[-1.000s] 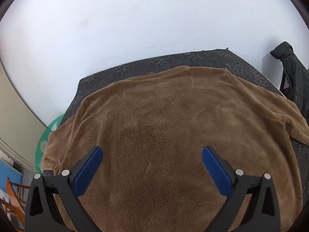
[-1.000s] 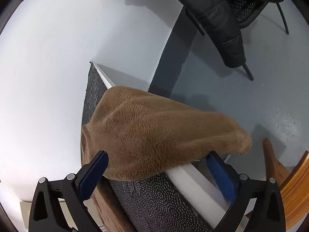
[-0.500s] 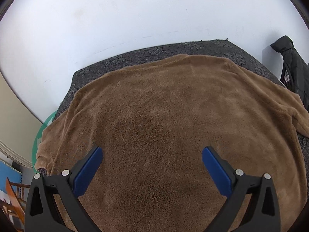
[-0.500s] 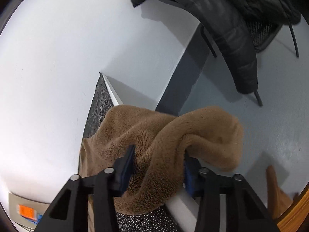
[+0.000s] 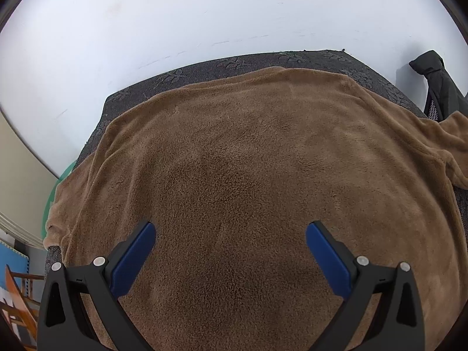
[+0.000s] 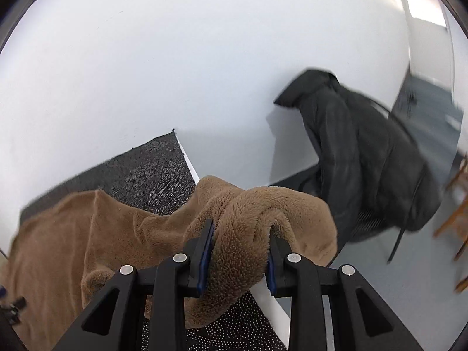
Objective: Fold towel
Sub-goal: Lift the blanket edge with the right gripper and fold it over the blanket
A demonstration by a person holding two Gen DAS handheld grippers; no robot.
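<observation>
A brown fleece towel (image 5: pixel 248 161) lies spread over a dark patterned table (image 5: pixel 222 64), its left edge hanging off the side. My left gripper (image 5: pixel 231 231) hovers open above the towel's near part, nothing between its blue pads. In the right wrist view my right gripper (image 6: pixel 241 228) has a bunched corner of the towel (image 6: pixel 251 219) between its pads and its jaws are still closing on it. That corner is lifted off the table's right edge (image 6: pixel 187 161), and the rest of the towel (image 6: pixel 73 234) trails down to the left.
A white wall (image 5: pixel 204 14) stands right behind the table. A black jacket (image 6: pixel 365 158) hangs over a chair to the right. Wooden furniture (image 6: pixel 456 204) shows at the far right, and a blue and orange object (image 5: pixel 14 278) sits low on the left.
My right gripper closed on the towel's corner, then rose and rolled, pulling the corner up off the table's edge. The left gripper sank slightly toward the towel and stayed open.
</observation>
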